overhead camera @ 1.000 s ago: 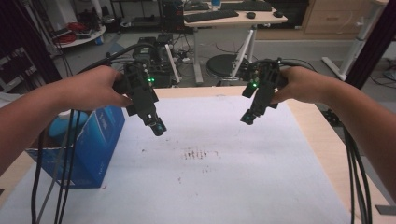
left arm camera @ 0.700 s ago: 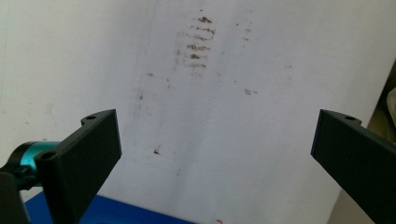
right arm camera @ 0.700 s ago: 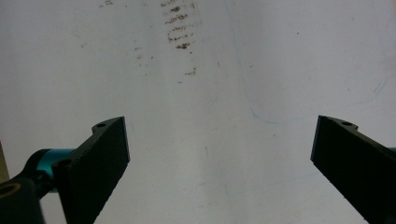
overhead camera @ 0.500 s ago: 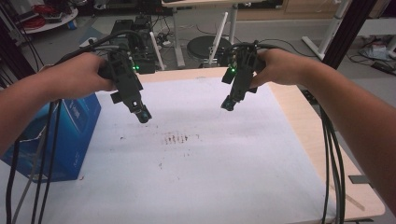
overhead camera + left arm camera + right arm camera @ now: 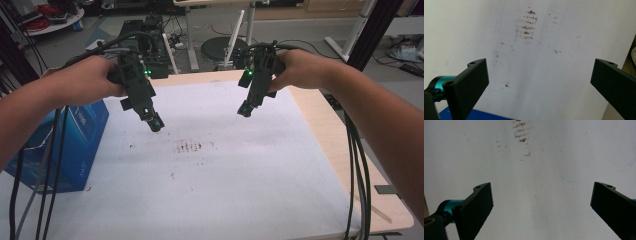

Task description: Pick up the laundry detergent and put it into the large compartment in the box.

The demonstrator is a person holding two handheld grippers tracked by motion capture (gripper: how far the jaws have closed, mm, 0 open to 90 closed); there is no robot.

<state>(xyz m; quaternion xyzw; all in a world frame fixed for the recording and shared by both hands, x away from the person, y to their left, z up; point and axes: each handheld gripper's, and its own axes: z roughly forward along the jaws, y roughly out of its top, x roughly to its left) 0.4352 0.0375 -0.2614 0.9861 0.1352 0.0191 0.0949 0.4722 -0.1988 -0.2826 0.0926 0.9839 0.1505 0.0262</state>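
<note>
Hovering above the white sheet [image 5: 240, 170] that covers the table [image 5: 320, 125], 2 claws are held apart from each other, each gripped by a hand and tilted downward toward the middle of the sheet. The left claw [image 5: 155, 122] is seen at the left of the high view, held by the left hand [image 5: 90, 80], with its tip above the sheet and clear of it. The right claw [image 5: 244, 111] is seen at the right, held by the right hand [image 5: 295, 67], likewise off the surface. In the left gripper view the jaws are spread wide, with nothing between them but the bare sheet; the same is shown in the right gripper view. A patch of small brown marks [image 5: 189, 146] lies on the sheet between the 2 claws, nearer the left one, and is seen ahead of the jaws in both gripper views [image 5: 527, 23] [image 5: 520, 132]. A blue box [image 5: 65, 145] stands at the left edge of the table, beside the left forearm. Black cables [image 5: 357, 165] trail from both claws toward the near edge.
</note>
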